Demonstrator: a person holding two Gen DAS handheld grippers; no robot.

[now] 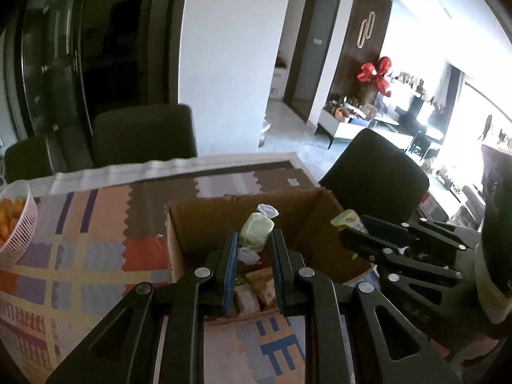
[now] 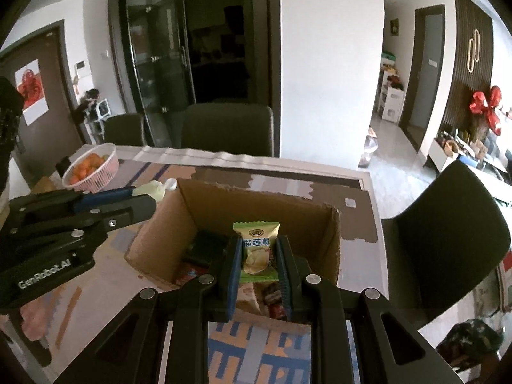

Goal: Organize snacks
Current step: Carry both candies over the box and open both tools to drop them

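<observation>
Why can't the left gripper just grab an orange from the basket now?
Probably can't yet: the left gripper is already shut on a pale green snack, over the box. The basket sits apart.

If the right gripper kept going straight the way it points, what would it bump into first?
Probably the cardboard box. The right gripper, shut on a green snack packet, points down into the box, so the packet would likely meet the snacks inside or the far wall first. Depth is hard to judge.
</observation>
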